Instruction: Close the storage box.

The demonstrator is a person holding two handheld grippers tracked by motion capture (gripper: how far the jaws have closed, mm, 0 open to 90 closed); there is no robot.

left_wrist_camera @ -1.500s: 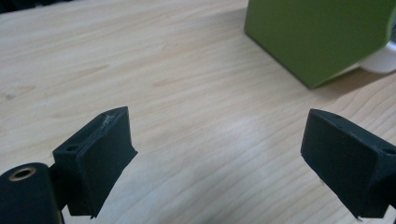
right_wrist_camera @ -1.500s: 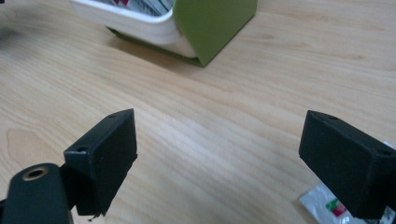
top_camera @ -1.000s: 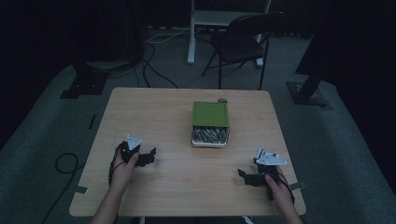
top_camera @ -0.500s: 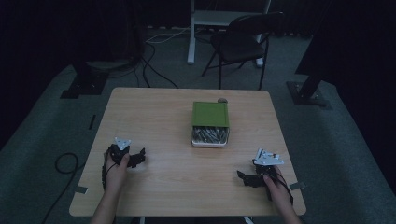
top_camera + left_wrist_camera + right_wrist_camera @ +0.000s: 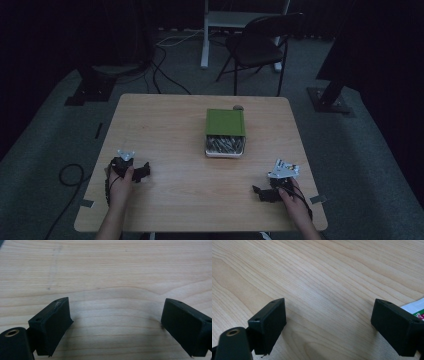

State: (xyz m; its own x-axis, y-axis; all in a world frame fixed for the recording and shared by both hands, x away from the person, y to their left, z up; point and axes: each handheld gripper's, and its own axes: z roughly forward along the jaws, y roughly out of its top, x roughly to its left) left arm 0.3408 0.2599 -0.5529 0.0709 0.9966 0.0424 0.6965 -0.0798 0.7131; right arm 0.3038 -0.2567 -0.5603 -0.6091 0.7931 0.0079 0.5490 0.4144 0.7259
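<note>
Both tools (image 5: 144,170) (image 5: 258,192) rest gaping on table (image 5: 200,195).

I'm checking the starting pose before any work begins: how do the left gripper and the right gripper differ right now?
The left gripper sits toward the table's left edge, its jaws pointing right; the right gripper sits toward the right edge, jaws pointing left. The left lies slightly farther from the near edge. A white printed label lies beside the right gripper's jaw; bare wood lies between the left's. Both are open, empty and well short of the green box.
</note>
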